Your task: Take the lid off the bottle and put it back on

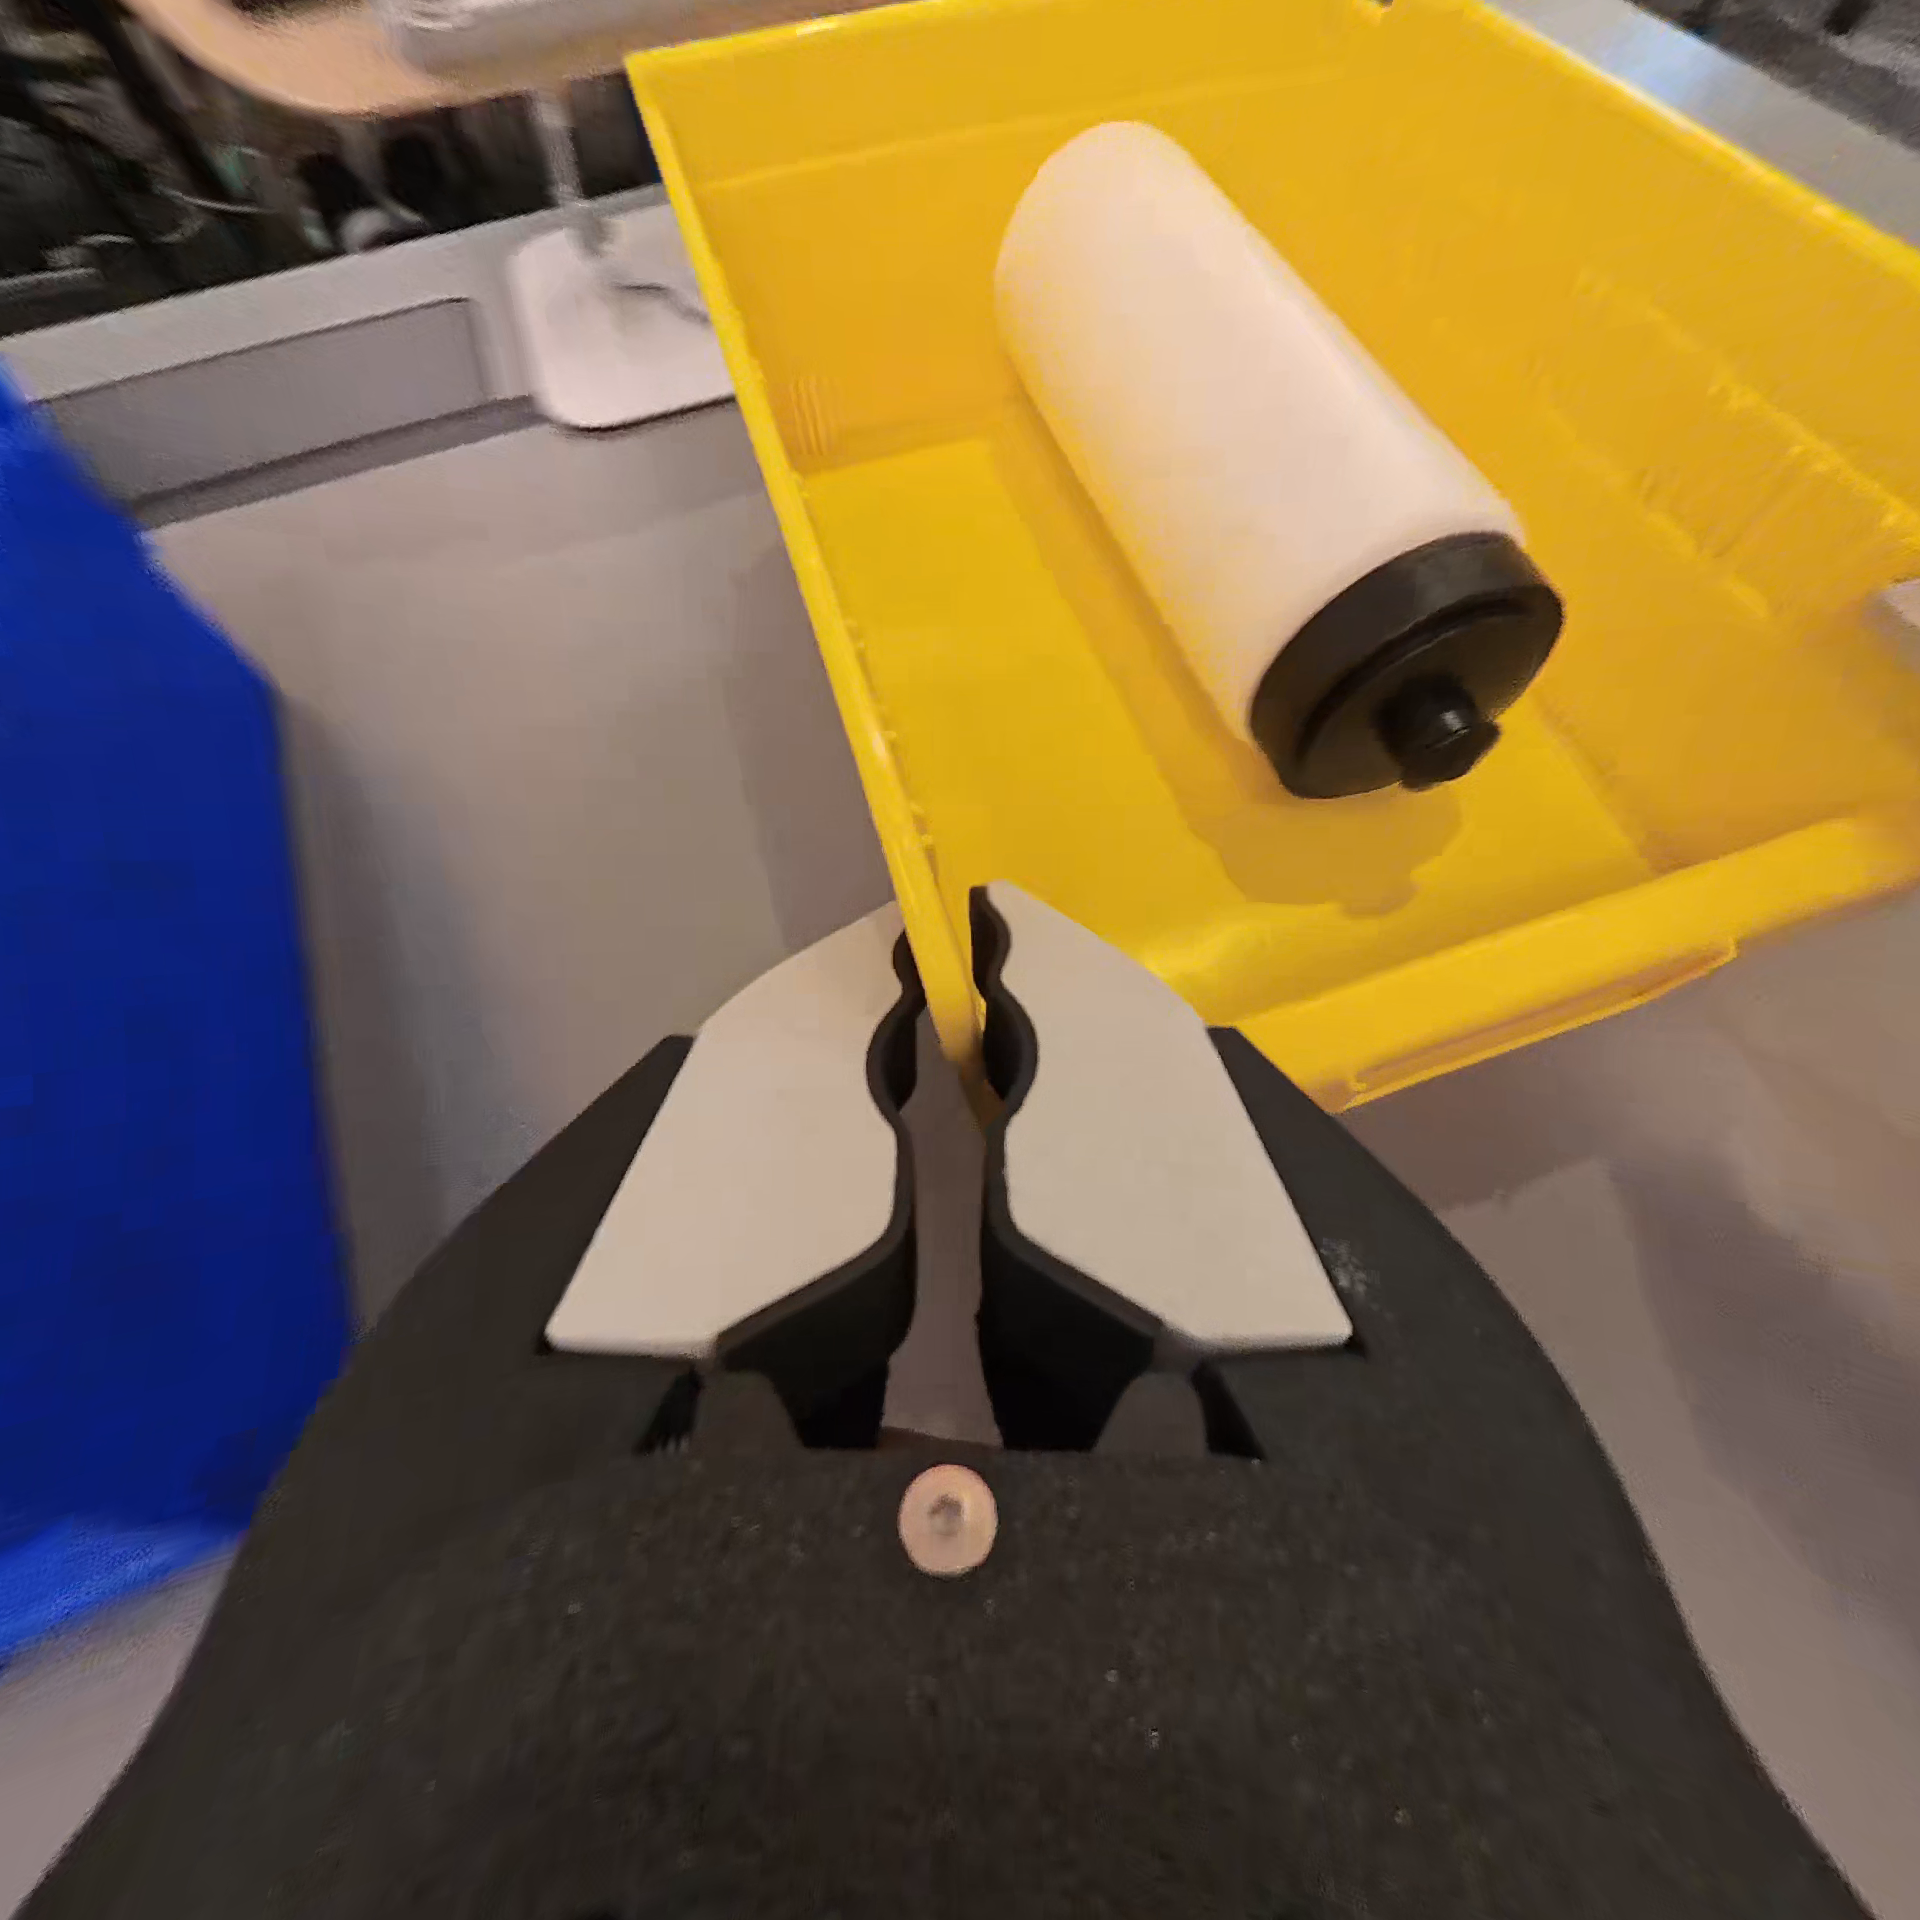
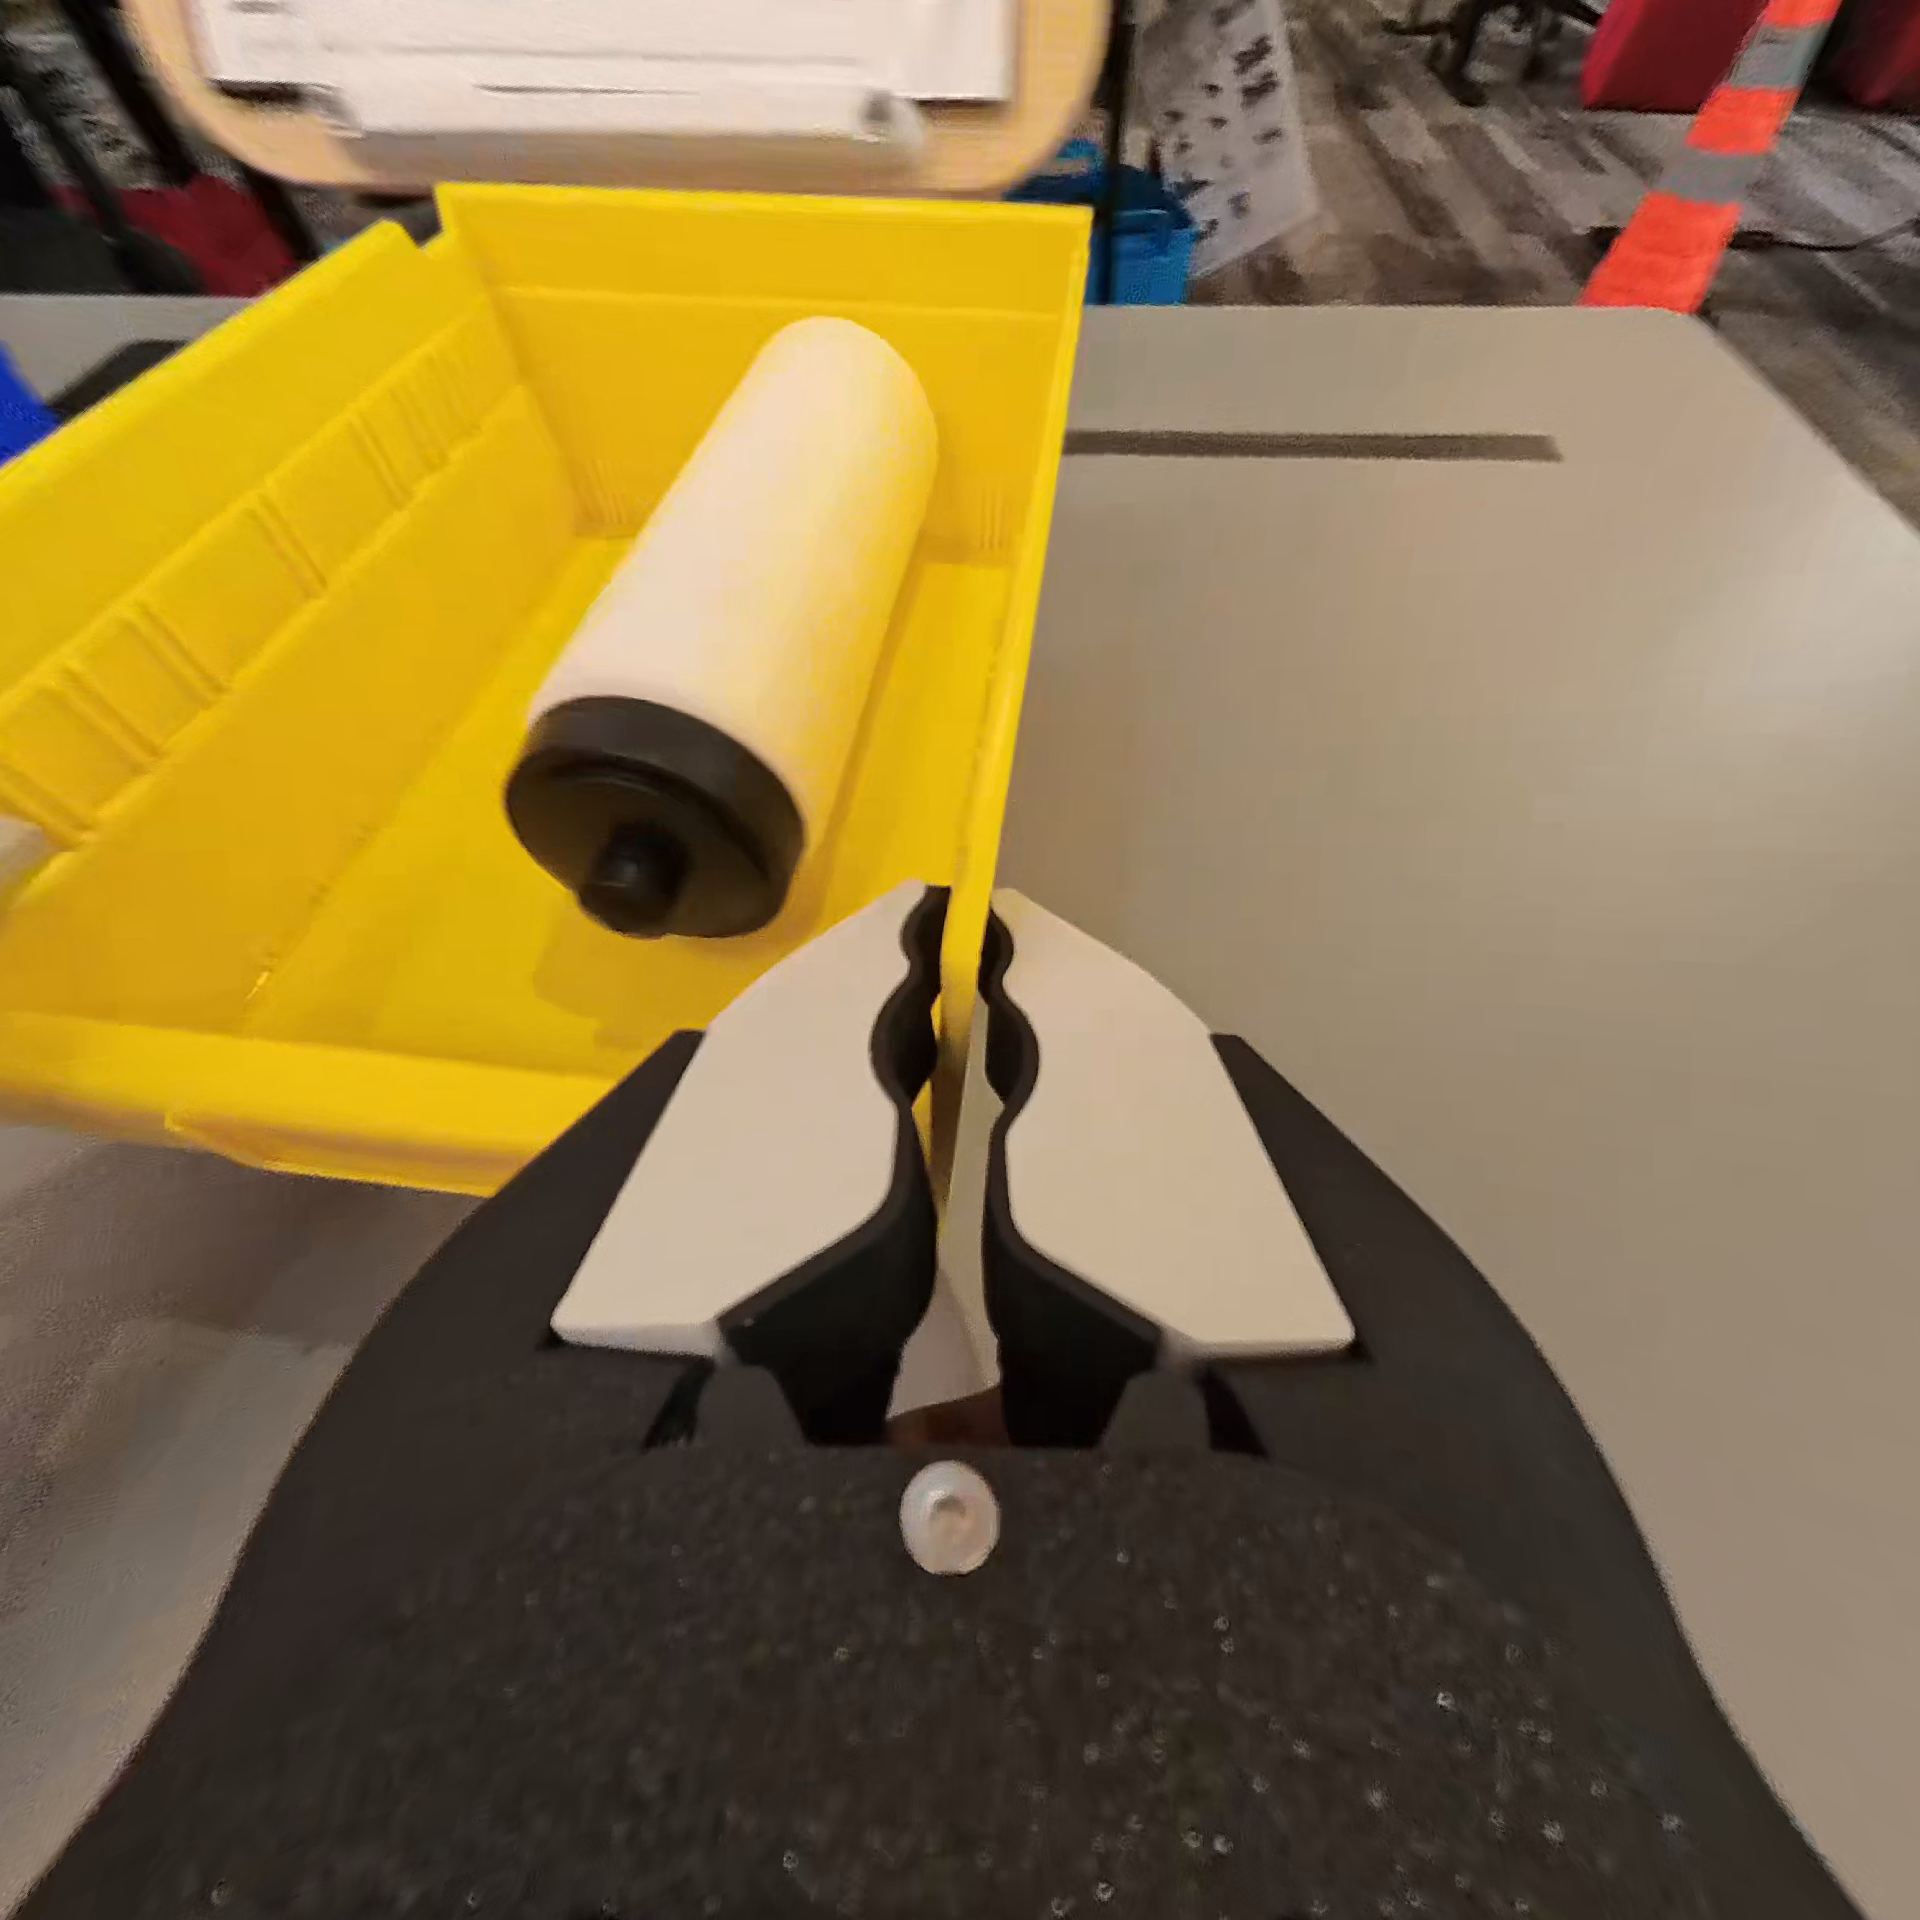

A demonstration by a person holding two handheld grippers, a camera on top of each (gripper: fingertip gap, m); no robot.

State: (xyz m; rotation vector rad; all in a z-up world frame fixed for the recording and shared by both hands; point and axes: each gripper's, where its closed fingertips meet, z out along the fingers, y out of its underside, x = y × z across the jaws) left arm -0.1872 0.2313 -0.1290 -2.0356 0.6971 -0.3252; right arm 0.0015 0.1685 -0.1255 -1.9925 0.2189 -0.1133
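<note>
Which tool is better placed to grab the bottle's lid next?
Probably the right tool: the lid lies just beside its tips. The left tool sits farther from it. Both are shut on the bin walls.

Grey table point(image 2: 1455, 831) — patterned carpet floor point(image 2: 1455, 208) and dim clutter behind.

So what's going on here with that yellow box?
A person is working two hand-held grippers. The left gripper is clamped on one side wall of the yellow bin, and the right gripper is clamped on the opposite wall, so the bin is held from both sides over a grey table. Inside lies a white bottle on its side, its black lid still on. Neither gripper is touching the bottle yet.
</note>
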